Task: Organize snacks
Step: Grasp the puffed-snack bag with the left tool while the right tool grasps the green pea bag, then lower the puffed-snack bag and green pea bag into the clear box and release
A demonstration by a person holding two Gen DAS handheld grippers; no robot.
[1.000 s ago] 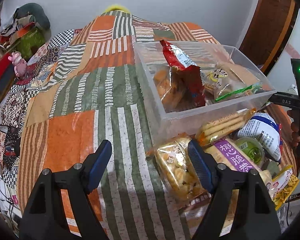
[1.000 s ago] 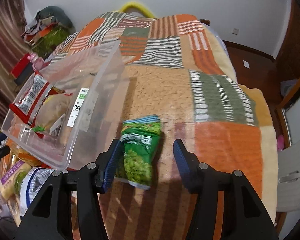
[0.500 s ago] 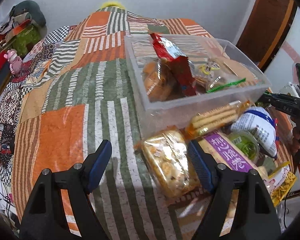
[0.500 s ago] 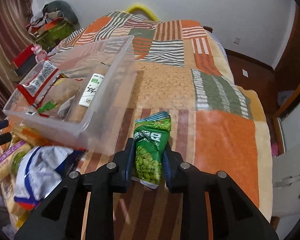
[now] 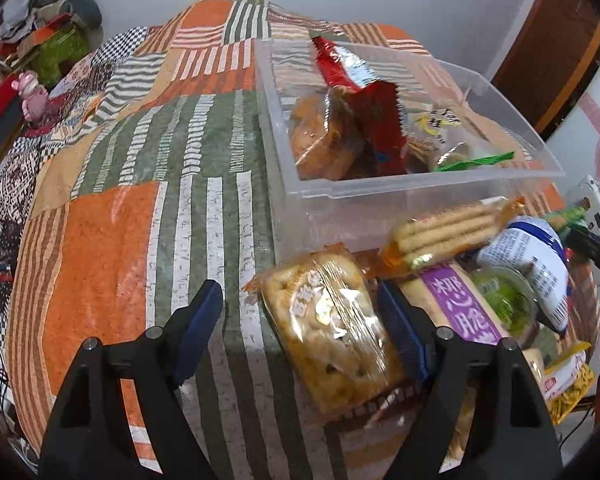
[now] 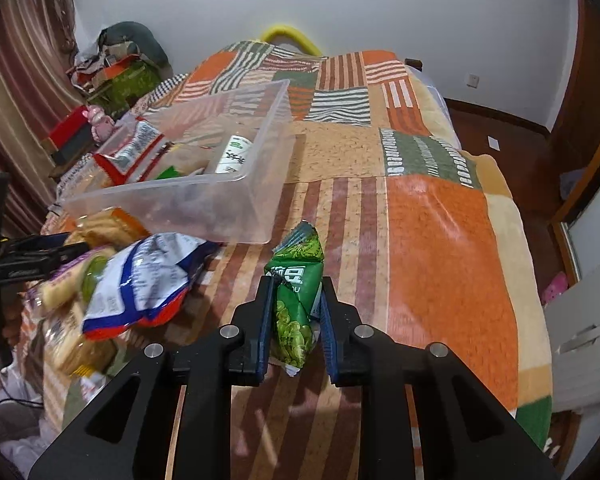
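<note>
A clear plastic bin [image 5: 380, 196] sits on the patchwork bedspread and holds a red packet [image 5: 364, 92] and other snacks; it also shows in the right wrist view [image 6: 204, 204]. My left gripper [image 5: 300, 316] is open, its jaws on either side of a cracker packet [image 5: 332, 328] lying in front of the bin. My right gripper [image 6: 294, 312] is shut on a green pea packet [image 6: 296, 300] and holds it just above the bedspread, right of the bin.
A pile of loose snacks lies beside the bin: a biscuit sleeve [image 5: 448, 232], a purple packet [image 5: 460, 308], a blue-and-white bag [image 6: 140, 280]. Clutter and a pink toy [image 5: 30, 92] sit at the bed's far left. The bed edge [image 6: 540, 280] drops off at right.
My right gripper has closed on the green pea packet and lifted it. My left gripper has moved in so its open jaws straddle the cracker packet.
</note>
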